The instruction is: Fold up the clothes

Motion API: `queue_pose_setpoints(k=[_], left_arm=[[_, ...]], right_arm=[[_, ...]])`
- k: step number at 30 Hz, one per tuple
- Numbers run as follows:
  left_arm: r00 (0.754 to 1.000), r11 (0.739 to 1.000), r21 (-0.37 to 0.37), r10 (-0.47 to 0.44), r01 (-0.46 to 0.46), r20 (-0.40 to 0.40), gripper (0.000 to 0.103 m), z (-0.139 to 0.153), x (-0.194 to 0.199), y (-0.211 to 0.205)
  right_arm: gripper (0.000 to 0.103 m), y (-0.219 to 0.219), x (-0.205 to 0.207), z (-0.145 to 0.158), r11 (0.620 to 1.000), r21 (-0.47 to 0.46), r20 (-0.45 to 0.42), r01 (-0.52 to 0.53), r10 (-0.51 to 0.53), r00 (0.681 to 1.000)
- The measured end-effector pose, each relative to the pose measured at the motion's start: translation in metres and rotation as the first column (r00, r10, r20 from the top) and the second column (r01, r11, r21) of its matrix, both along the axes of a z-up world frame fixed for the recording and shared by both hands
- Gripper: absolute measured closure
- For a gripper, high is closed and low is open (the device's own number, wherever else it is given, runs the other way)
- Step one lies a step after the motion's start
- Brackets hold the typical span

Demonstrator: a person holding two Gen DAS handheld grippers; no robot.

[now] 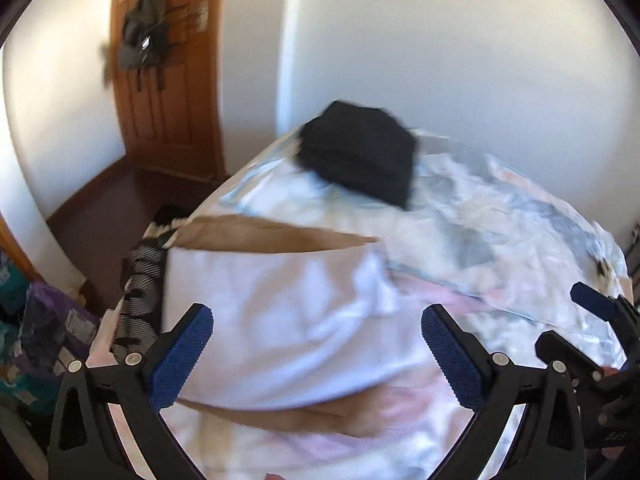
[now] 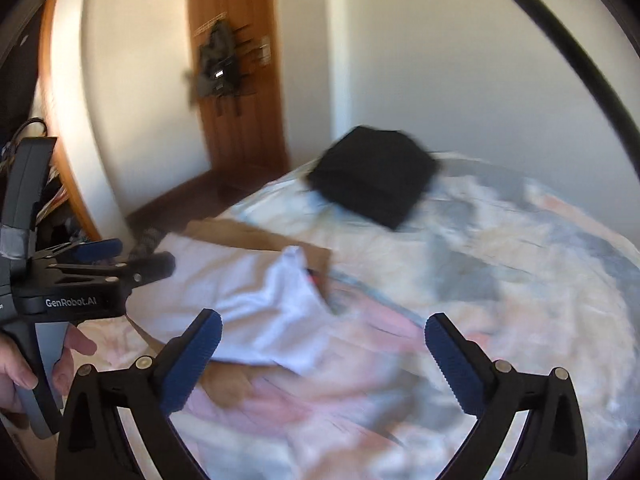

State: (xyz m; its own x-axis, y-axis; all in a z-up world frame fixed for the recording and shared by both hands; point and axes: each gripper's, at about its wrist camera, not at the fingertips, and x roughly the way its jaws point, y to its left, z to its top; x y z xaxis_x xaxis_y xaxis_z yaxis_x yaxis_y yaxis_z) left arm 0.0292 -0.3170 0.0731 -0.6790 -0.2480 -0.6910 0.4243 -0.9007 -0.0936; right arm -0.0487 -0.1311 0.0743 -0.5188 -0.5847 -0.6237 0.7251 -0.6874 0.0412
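A: With both sets of jaws spread wide and empty, the left claw [image 1: 316, 354] and right claw [image 2: 322, 358] hang over a soft, crumpled white shirt [image 1: 280, 320].

B: What is under it?

A: Flat brown card [image 1: 280, 236], on a bed [image 1: 500, 216] with a pale patterned cover. A folded black garment [image 1: 360, 152] lies far back, near white walls and a wooden door [image 1: 168, 80].

B: Any differences between views?

A: Only the right view shows a hand [image 2: 24, 364] on the left claw's handle.

White garment [image 1: 280, 332], black folded stack [image 1: 358, 156], pastel-patterned bedspread [image 1: 500, 240]
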Motion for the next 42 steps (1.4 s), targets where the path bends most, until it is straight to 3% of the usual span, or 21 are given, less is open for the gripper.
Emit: queue_pose_setpoints(k=[5,8,13,18,22,25,32,36,42], left_arm=[[0.992,0.989,-0.071,-0.127,0.128,0.018,0.000,0.035,-0.002,0.113],[0.987,0.982,-0.095,-0.163,0.162,-0.006,0.000,0.042,0.012,0.174],[0.973,0.972,-0.045,-0.232,0.231,-0.006,0.000,0.019,0.031,0.252],[0.972,0.964,-0.120,-0.233,0.236,0.040,0.000,-0.010,0.042,0.305],[0.973,0.963,-0.145,-0.225,0.229,0.046,0.000,-0.019,0.046,0.318],[0.981,0.976,-0.107,-0.188,0.191,0.041,0.000,-0.024,0.047,0.312],[0.984,0.986,-0.029,-0.164,0.166,0.063,0.000,-0.041,0.041,0.299],[0.981,0.983,-0.024,-0.181,0.183,0.072,0.000,-0.046,0.037,0.299],[0.975,0.979,-0.017,-0.203,0.205,0.090,0.000,-0.053,0.032,0.300]], right_arm=[[0.000,0.105,0.020,0.030,0.990,0.027,-0.035,0.139,-0.138,0.990],[0.000,0.169,0.040,0.037,0.977,0.025,-0.025,0.213,-0.212,0.977],[0.000,0.253,0.084,0.020,0.948,0.033,0.005,0.316,-0.316,0.949],[0.000,0.299,0.096,0.002,0.913,0.073,0.038,0.402,-0.405,0.913],[0.000,0.315,0.100,-0.003,0.900,0.024,0.055,0.435,-0.436,0.898],[0.000,0.314,0.099,-0.009,0.885,0.040,0.043,0.463,-0.465,0.884],[0.000,0.313,0.085,-0.033,0.859,0.077,0.103,0.507,-0.513,0.852],[0.000,0.305,0.084,-0.043,0.864,0.106,0.120,0.491,-0.502,0.857],[0.000,0.290,0.082,-0.051,0.864,0.152,0.074,0.481,-0.495,0.866]])
